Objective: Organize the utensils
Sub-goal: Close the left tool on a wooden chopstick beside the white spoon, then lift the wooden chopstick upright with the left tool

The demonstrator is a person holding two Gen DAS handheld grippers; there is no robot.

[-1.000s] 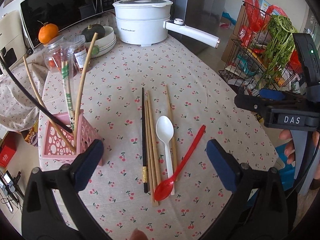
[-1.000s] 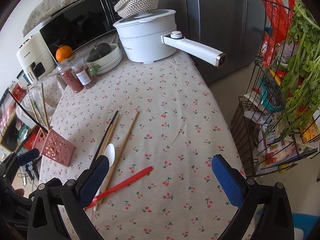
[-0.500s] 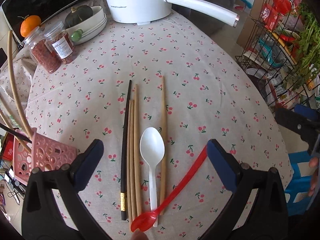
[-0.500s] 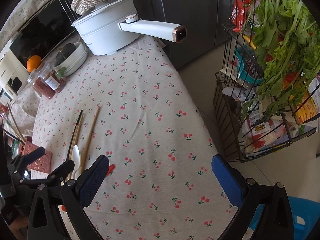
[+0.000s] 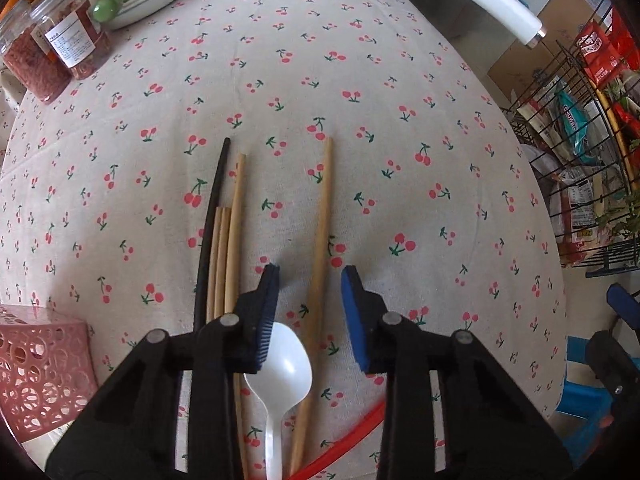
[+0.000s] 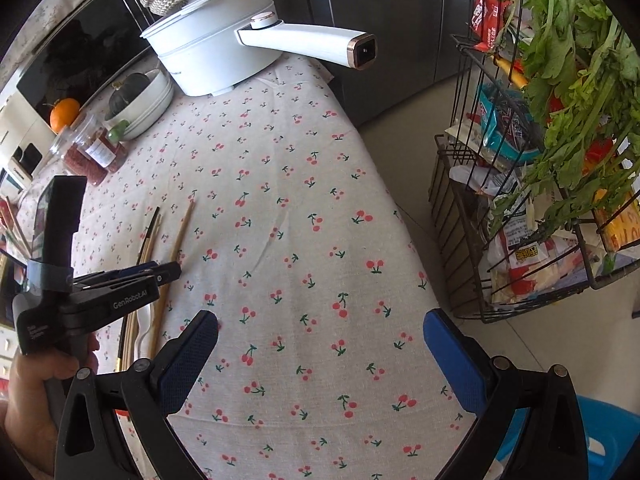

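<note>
step: picking up a utensil | left gripper low over desk, jaws closing, astride lone wooden chopstick, pads not yet pressing; white spoon beside left pad | right gripper jaws wide, nothing between | next: finish pinch, lift, carry to pink basket

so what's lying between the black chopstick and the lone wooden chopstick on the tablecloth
In the left wrist view, a bundle of wooden chopsticks lies right beside the black chopstick; then bare cloth up to the lone wooden chopstick, with the white spoon nearer the camera.
</note>
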